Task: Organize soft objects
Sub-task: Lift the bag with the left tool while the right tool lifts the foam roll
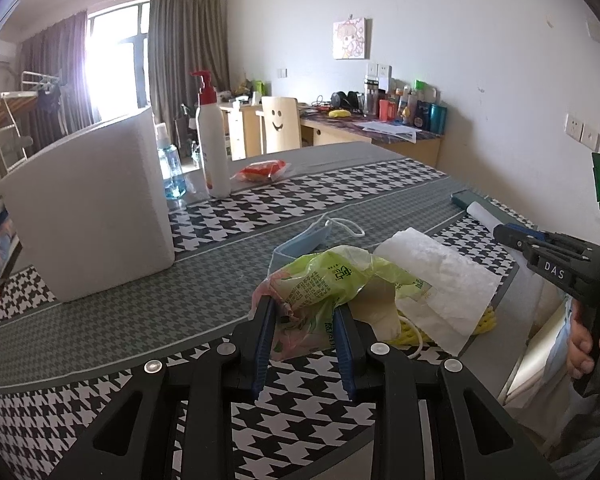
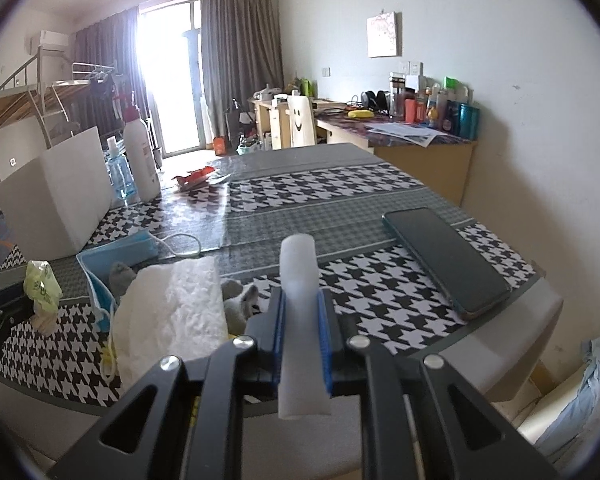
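My left gripper (image 1: 305, 312) is shut on a crumpled green plastic bag (image 1: 332, 276), held just above the table; the bag also shows in the right wrist view (image 2: 41, 285). My right gripper (image 2: 300, 300) is shut on a white foam strip (image 2: 300, 300) that sticks up between its jaws; it also shows in the left wrist view (image 1: 485, 216). A blue face mask (image 1: 304, 238) (image 2: 112, 258), a white tissue (image 1: 440, 280) (image 2: 176, 300), a yellow net (image 1: 410, 334) and a grey plush (image 2: 240, 300) lie in a pile between the grippers.
A large white foam block (image 1: 92, 208) (image 2: 56, 204) stands at the left. Behind it are a blue spray bottle (image 1: 172, 172), a white pump bottle (image 1: 214, 148) and a red snack packet (image 1: 262, 170). A black phone (image 2: 448, 260) lies at the right table edge.
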`<state>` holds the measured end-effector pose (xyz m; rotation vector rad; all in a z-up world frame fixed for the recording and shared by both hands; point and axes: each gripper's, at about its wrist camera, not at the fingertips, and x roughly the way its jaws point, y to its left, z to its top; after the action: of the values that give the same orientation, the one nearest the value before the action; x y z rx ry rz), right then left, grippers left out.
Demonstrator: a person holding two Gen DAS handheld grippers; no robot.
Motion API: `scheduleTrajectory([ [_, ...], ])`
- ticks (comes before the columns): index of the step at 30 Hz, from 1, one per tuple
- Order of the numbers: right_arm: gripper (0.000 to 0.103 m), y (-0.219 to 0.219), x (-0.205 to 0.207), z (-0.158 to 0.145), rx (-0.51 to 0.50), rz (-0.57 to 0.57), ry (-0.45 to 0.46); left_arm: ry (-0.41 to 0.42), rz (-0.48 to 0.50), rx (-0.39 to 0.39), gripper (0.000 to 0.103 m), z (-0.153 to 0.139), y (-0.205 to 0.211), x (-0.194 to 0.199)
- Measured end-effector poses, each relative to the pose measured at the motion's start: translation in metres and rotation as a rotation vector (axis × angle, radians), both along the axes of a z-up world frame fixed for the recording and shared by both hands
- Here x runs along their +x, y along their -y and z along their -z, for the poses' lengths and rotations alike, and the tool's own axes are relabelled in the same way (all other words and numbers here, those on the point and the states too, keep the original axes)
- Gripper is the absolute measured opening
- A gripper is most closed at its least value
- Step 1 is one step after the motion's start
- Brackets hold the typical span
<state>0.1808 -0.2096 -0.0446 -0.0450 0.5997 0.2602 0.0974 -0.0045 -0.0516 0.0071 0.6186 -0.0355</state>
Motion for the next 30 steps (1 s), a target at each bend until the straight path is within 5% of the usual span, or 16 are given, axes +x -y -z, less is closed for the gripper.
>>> scheduleTrajectory([
  [30,0.019,-0.053,-0.003,-0.049,0.022,-0.167,0.115,0.083,-0.098,0.000,0.030,-0.040,-0.034,-0.004],
])
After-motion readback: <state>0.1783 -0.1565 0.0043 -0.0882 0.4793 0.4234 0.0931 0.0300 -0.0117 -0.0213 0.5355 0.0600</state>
